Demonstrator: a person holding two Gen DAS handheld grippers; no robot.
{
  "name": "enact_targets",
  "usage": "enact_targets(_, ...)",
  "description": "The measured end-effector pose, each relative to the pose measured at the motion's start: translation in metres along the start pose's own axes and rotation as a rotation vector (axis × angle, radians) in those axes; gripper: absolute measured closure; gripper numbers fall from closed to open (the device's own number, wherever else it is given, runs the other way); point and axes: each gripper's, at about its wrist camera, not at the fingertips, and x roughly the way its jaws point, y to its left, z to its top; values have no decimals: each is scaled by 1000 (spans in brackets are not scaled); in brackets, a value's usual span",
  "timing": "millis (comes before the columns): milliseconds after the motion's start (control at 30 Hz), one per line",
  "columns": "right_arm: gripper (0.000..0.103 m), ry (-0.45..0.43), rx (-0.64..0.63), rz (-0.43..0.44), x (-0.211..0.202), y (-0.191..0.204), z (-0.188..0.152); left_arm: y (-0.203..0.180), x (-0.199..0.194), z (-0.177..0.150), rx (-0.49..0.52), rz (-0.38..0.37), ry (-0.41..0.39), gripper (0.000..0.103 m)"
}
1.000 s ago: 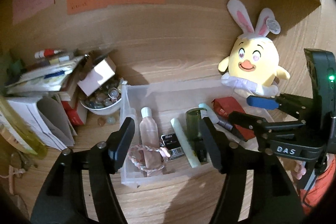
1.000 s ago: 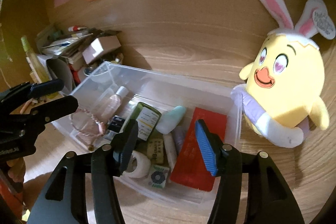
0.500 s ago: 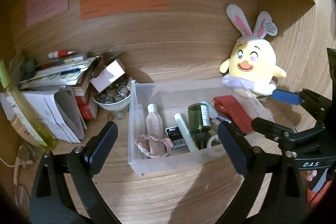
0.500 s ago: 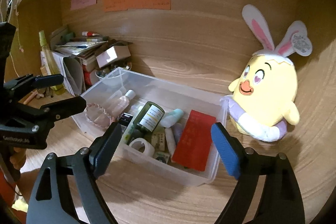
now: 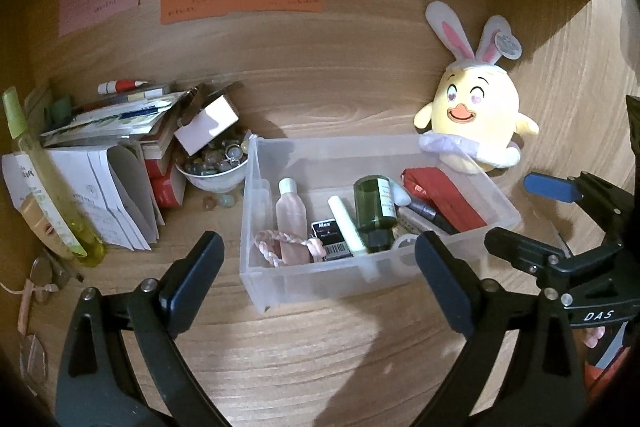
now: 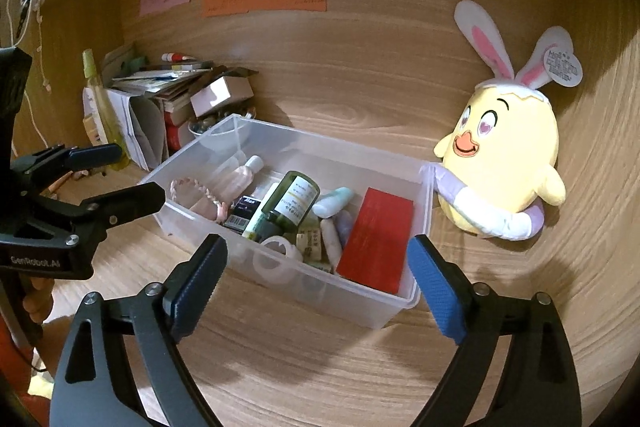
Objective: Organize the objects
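A clear plastic bin (image 5: 320, 287) (image 6: 384, 307) stands on the wooden desk. It holds a dark green bottle (image 5: 374, 211) (image 6: 290, 203), a pink bottle (image 5: 291, 223) (image 6: 240, 175), a red box (image 5: 444, 197) (image 6: 378, 239), a pink braided band (image 5: 276, 243) (image 6: 196, 191), a tape roll (image 6: 280, 247) and small tubes. My left gripper (image 5: 320, 279) (image 6: 116, 171) is open and empty, in front of the bin. My right gripper (image 6: 316, 279) (image 5: 532, 211) is open and empty, before the bin's right end.
A yellow plush chick with rabbit ears (image 5: 476, 119) (image 6: 504, 155) sits against the back wall, right of the bin. A stack of papers and boxes (image 5: 108, 155), a bowl of beads (image 5: 216, 167) and a yellow spray bottle (image 5: 44, 179) crowd the left. Glasses (image 5: 32, 307) lie at far left.
Both grippers have pulled back from over the bin and opened wider. The bin and its contents have not moved.
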Motion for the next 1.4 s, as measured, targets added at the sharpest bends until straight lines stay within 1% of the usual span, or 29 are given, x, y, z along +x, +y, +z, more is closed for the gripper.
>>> enact_targets(100, 13, 6, -1, -8, 1, 0, -1, 0, -1, -2, -2, -3, 3, 6)
enact_targets(533, 12, 3, 9, 6, -6, 2, -3, 0, -2, -8, -11, -16, 8, 6)
enact_targets(1033, 12, 11, 6, 19, -6, 7, -7, 2, -1, -16, -16, -19, 30, 6)
enact_targets(1400, 12, 16, 2, 26, -5, 8, -8, 1, 0, -16, -10, -12, 25, 6)
